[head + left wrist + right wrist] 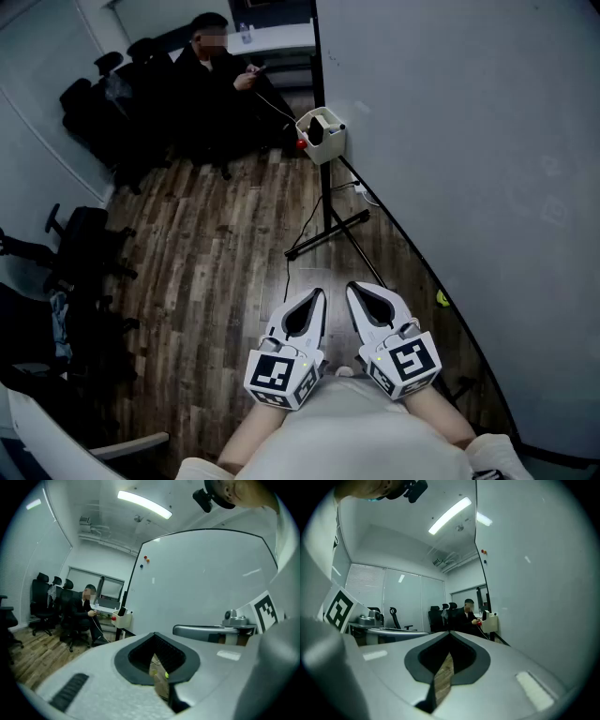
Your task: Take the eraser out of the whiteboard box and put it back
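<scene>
Holding the left tool and the right tool side by side, close against my body and well short of the box. Both point about level, toward the box.

Left tool: jaws together, nothing between them. Right tool: jaws together, also empty. Only the wood floor shows past the tips.

The box is pale and open-topped, fixed at the near edge of the whiteboard, which runs along my right. The eraser, a dark block, stands upright inside the box, its top above the rim. A small red thing sits at the box's left side; I cannot tell what it is.

Below the box, a black stand spreads its legs on the floor, between the box and my tools.

Beyond the box a person in dark clothes sits, hands together. Left of the box, further off, are black chairs by the wall.
</scene>
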The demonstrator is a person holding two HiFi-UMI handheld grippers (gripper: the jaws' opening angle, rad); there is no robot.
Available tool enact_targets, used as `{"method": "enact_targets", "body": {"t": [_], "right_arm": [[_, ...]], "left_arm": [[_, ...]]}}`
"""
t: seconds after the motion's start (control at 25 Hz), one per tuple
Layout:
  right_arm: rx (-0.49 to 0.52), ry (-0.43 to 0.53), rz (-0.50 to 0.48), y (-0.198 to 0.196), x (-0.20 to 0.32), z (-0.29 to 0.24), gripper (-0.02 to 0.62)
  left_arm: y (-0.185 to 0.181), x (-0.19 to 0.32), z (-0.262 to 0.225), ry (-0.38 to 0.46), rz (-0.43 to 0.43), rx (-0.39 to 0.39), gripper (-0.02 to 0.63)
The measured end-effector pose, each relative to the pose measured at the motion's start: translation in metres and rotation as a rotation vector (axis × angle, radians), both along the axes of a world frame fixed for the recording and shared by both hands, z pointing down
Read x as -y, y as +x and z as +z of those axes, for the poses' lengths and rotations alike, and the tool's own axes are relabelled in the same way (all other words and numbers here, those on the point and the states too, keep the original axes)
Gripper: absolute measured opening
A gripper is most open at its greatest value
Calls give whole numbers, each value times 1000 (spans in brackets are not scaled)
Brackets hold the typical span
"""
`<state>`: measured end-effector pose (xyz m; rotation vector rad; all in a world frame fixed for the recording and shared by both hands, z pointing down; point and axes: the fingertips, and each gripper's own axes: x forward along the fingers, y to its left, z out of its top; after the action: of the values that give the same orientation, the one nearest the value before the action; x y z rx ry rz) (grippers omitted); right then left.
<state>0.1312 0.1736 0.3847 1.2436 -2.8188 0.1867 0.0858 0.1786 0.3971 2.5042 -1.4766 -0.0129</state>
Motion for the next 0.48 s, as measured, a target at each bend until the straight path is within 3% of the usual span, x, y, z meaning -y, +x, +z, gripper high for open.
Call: {"method": "enact_targets", "body": {"t": [0.28,0.48], "right_arm": [[-3,-6,-29,-4,-16,3,1],[-9,-6,-63,-1,-26,5,2]], "left_arm": [[-1,-12,-1,-5,-19,18,5],[0,-21,2,-13,-41,-14,5]]}}
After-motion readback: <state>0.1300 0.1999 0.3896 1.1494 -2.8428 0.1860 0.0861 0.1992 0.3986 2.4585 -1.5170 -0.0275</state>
